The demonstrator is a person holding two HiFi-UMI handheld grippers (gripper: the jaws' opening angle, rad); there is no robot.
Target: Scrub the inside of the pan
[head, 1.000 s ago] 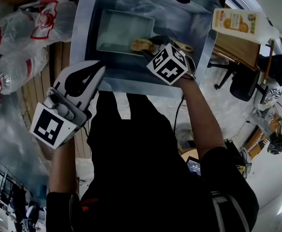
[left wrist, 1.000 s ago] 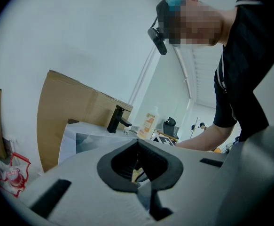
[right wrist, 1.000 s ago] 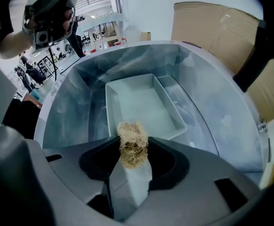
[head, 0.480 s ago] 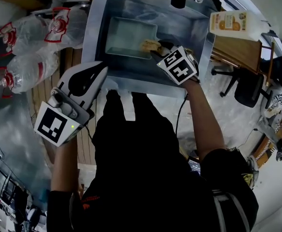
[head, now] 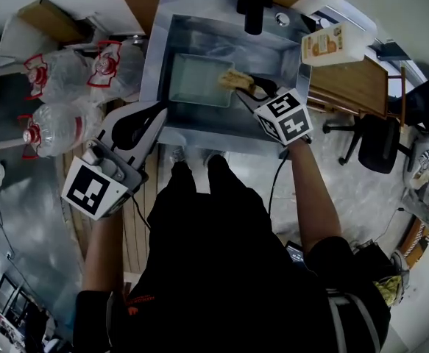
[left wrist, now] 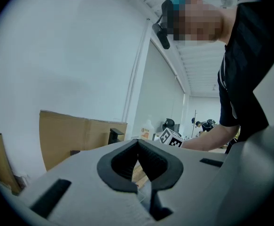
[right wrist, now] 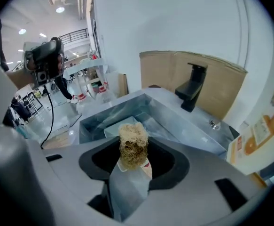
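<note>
A pale green rectangular pan [head: 196, 79] [right wrist: 114, 123] lies in the steel sink [head: 273, 46] [right wrist: 183, 126]. My right gripper [head: 242, 88] [right wrist: 133, 155] is shut on a tan fibrous loofah scrubber [head: 234, 78] [right wrist: 133, 144], held over the pan's right end; whether it touches the pan is hidden. My left gripper [head: 157, 109] [left wrist: 137, 145] is shut with nothing in it, outside the sink at its front left corner and tilted up toward the wall. The right gripper's marker cube [left wrist: 170, 137] shows past the left jaws.
A black faucet [head: 254, 6] [right wrist: 193, 91] stands at the sink's back edge. A detergent bottle with an orange label [head: 332, 43] [right wrist: 261, 128] stands on the wooden counter at the right. Wrapped packs of water bottles [head: 63, 76] lie left of the sink. An office chair [head: 380, 142] is at the right.
The head view has pulled back and the sink now sits higher and smaller. The right gripper stays over the pan's right end with the scrubber. The left gripper stays shut beside the sink.
</note>
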